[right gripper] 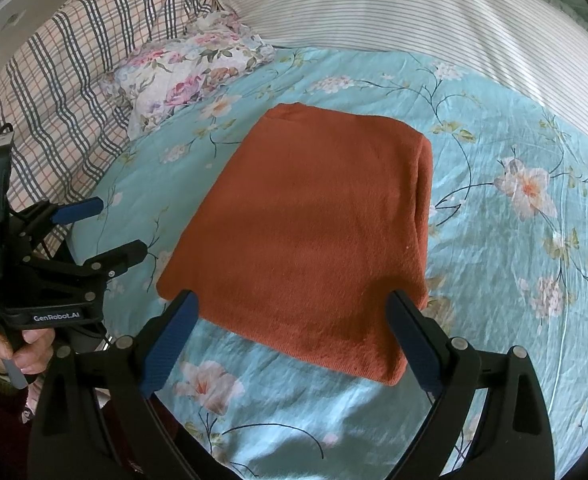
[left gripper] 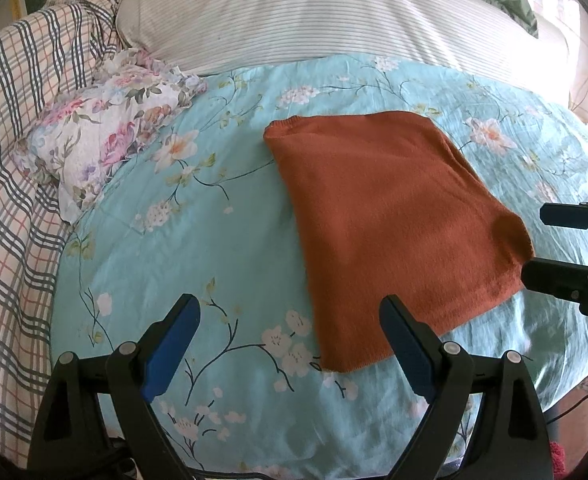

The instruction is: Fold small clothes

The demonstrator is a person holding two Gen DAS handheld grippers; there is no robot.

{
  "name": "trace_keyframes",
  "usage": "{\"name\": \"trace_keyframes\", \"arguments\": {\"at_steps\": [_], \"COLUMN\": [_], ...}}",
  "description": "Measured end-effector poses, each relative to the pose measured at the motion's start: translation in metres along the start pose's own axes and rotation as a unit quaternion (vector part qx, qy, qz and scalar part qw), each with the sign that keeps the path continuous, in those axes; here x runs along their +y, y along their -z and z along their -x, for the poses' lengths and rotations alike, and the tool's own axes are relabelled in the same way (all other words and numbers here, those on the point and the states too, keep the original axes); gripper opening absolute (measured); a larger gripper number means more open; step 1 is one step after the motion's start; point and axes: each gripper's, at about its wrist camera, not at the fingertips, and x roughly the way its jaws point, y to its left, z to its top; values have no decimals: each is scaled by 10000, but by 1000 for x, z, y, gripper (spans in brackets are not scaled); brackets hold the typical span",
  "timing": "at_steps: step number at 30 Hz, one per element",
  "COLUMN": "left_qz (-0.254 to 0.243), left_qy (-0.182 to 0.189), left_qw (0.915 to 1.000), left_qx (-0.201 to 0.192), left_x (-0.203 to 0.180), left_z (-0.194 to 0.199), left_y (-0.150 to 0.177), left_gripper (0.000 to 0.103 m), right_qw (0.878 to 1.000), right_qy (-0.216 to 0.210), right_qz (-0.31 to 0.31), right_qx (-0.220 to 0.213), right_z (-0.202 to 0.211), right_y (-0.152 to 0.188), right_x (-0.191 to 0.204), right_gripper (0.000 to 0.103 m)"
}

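A: Rust-orange knit garment (right gripper: 305, 232), folded into a thick rectangle, lying flat on the teal floral bedspread (right gripper: 493, 280). Closest tool first?

B: Right gripper (right gripper: 290, 312), spread wide, gripping nothing, poised just over the near edge. Layered fold visible along the right side of the stack.

A: And the other one?

B: Left gripper (left gripper: 290, 316), likewise spread and empty, hovering beside the near left corner, over bare bedspread.

A: Further out?

B: Small floral pillow (left gripper: 106, 136) near the far left, plaid blanket (left gripper: 18, 128) bunched beyond it, striped pillow (left gripper: 333, 12) across the back. All well apart from the knit.

A: Risks from here?

B: Probably a partial pinch: catching only the top layer at that near edge, then peeling the stack open on the lift. Also likely: soft bedding giving way under a downward press, dragging bedspread into the grasp along with the knit. Uneven pulls from two sides, skewing the rectangle and slumping the layered right edge.
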Motion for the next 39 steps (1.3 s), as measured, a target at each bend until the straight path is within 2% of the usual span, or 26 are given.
{"name": "trace_keyframes", "arguments": {"at_steps": [39], "left_qz": [-23], "left_qy": [-20], "left_qw": [10000], "left_qx": [5], "left_x": [1], "left_z": [-5], "left_y": [-9], "left_gripper": [92], "right_qw": [10000], "right_qy": [-21], "right_qz": [16], "right_qx": [6], "right_z": [-4], "right_y": [-10], "right_x": [-2], "right_gripper": [95]}}
